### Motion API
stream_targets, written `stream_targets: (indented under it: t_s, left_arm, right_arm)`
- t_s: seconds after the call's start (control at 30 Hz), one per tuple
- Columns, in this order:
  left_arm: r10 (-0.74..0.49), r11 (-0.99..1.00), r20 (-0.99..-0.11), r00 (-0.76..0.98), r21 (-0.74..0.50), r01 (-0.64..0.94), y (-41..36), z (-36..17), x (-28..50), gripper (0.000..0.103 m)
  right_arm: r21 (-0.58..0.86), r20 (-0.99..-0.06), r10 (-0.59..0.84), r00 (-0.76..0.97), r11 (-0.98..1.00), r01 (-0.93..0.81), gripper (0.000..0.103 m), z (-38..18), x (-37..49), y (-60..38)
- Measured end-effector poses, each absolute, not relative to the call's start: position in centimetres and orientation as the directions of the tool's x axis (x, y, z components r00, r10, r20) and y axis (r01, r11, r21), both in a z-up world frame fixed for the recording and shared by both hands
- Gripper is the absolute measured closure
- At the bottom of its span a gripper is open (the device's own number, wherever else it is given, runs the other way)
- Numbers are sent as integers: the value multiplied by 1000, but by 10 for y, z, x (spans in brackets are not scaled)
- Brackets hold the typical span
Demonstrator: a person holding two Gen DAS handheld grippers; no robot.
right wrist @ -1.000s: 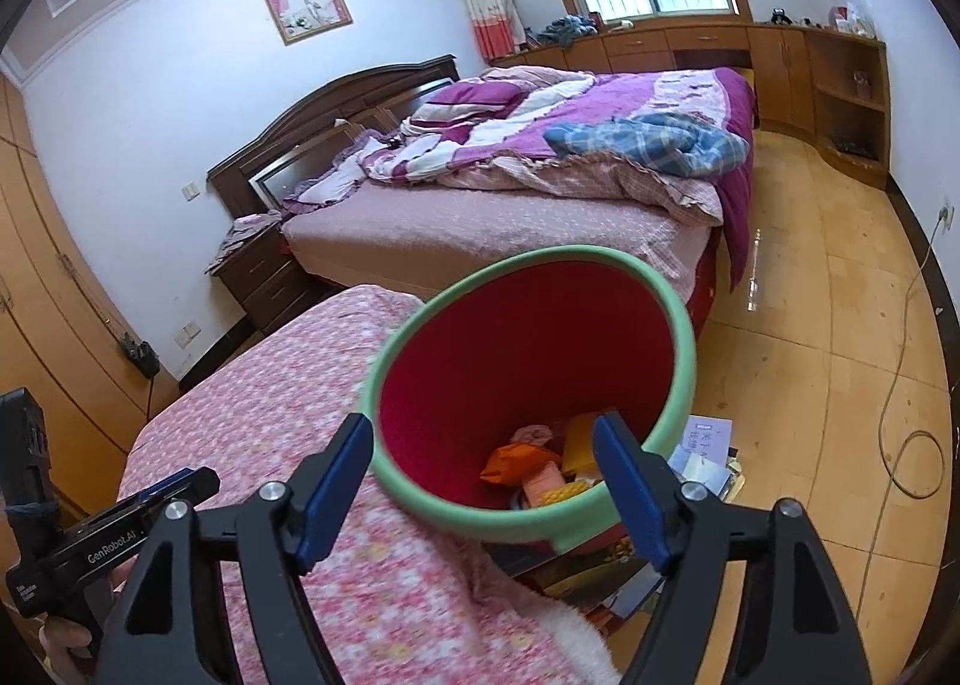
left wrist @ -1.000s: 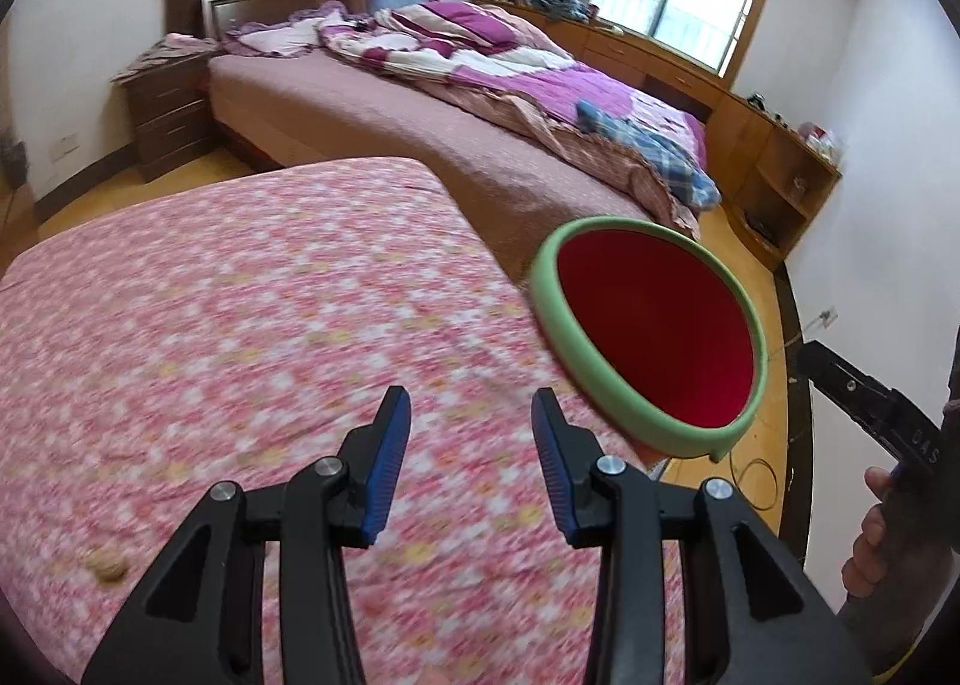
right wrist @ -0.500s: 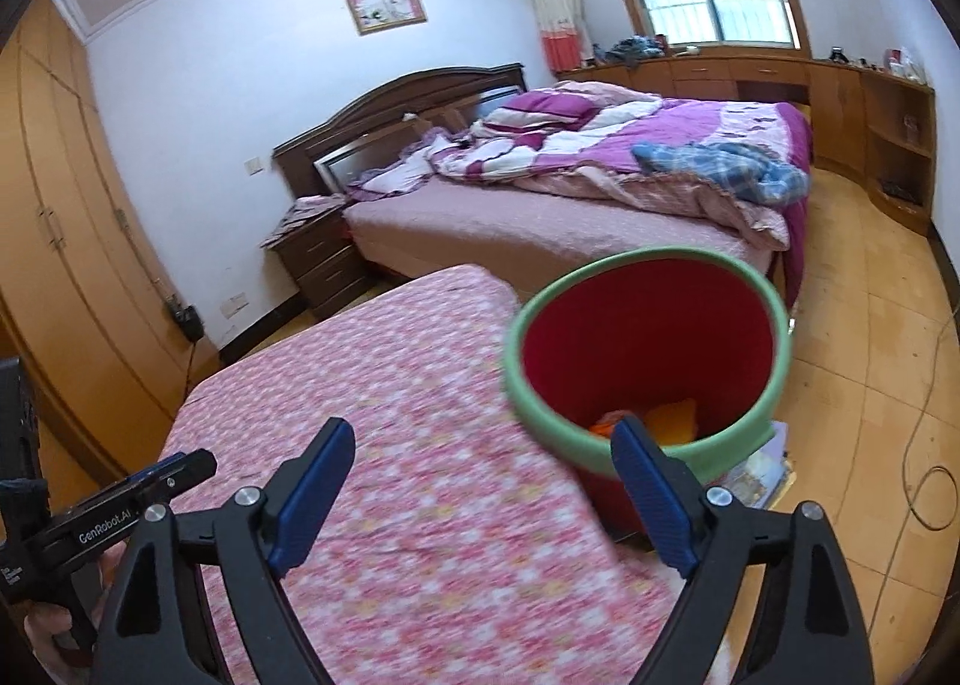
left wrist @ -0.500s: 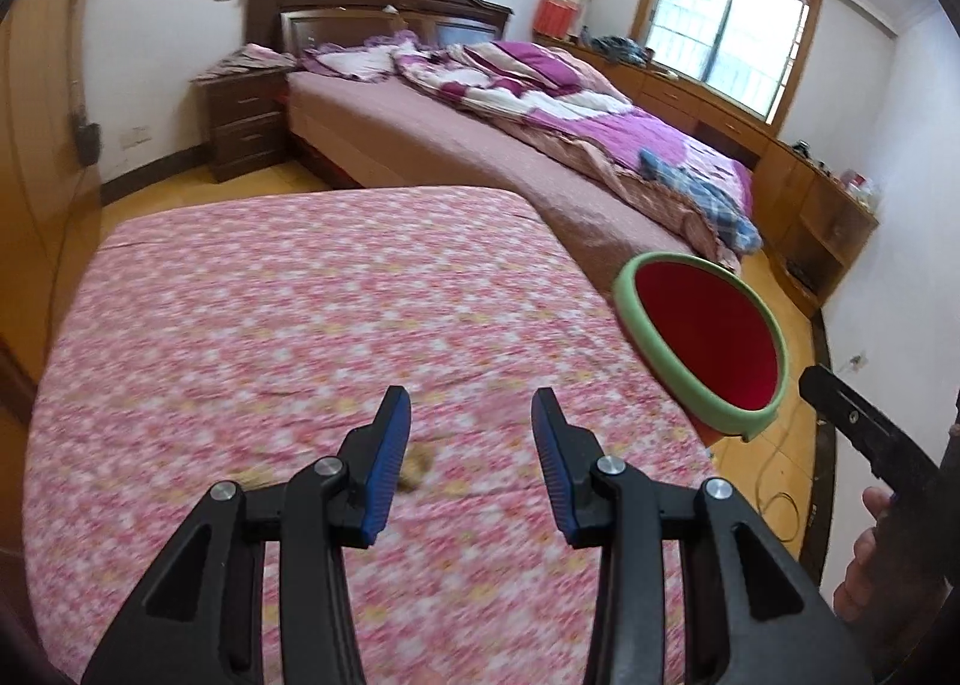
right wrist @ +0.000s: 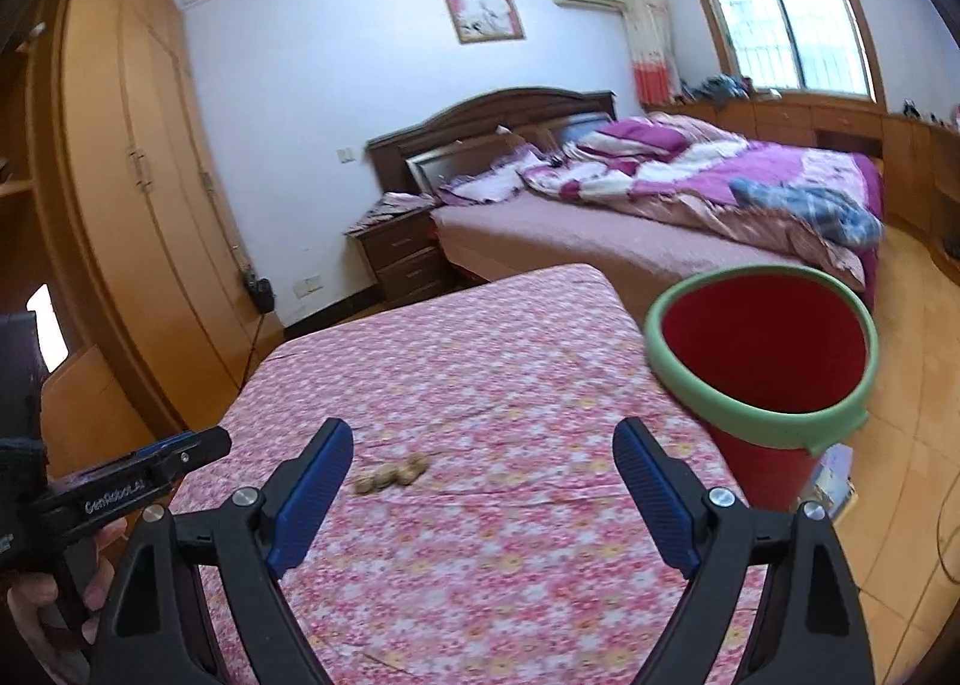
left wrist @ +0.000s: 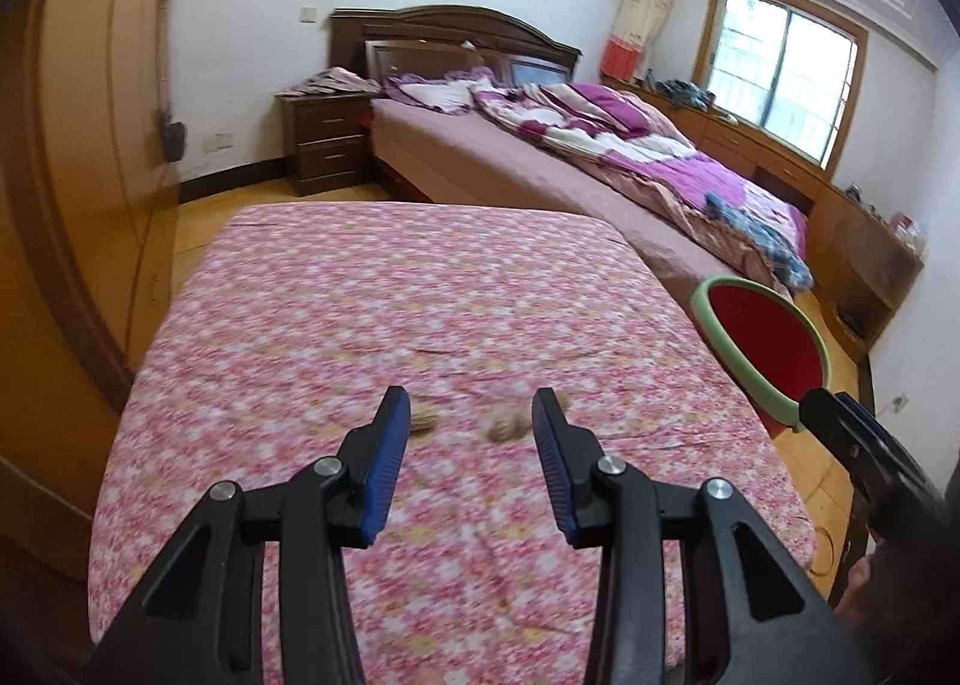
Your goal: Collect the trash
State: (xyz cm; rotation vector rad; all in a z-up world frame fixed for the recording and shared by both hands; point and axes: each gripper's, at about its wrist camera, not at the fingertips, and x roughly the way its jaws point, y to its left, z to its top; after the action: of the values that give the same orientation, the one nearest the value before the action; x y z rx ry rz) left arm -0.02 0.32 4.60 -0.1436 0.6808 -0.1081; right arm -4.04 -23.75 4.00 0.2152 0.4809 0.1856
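Small brown nut-like scraps [left wrist: 507,428] lie on the pink floral bed cover [left wrist: 420,325], with another piece [left wrist: 423,422] beside the left finger. My left gripper [left wrist: 471,421] is open and empty, just short of them. In the right wrist view the scraps [right wrist: 390,475] lie a little beyond my right gripper [right wrist: 483,445], which is open wide and empty. The red bin with a green rim [right wrist: 762,349] stands off the bed's right edge, also in the left wrist view [left wrist: 765,343].
A large bed with purple bedding [left wrist: 600,145] stands beyond. A dark nightstand [left wrist: 327,142] is at the back, a wooden wardrobe [left wrist: 78,145] on the left, low cabinets [left wrist: 864,241] under the window. Wooden floor with a cable [right wrist: 948,535] lies right of the bin.
Both grippers have pulled back and swung left from the bin toward the bed cover. The brown scraps have come into view between the left fingers. The bin now sits farther right.
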Motion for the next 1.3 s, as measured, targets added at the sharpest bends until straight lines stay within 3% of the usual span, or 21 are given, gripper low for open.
stream_targets:
  t_s: [0.43,1.3]
  left_arm:
    - [-19,995,-578,816,-94,-44,16,38,-40,61]
    - [10,997,-533,846,-65,-53,15,48,-54,56]
  right_arm:
    - [176,-387,210,898,973,-152,12,28,-78,-214]
    - [193,-399,211,892,971,-143,9,24,-80,-219]
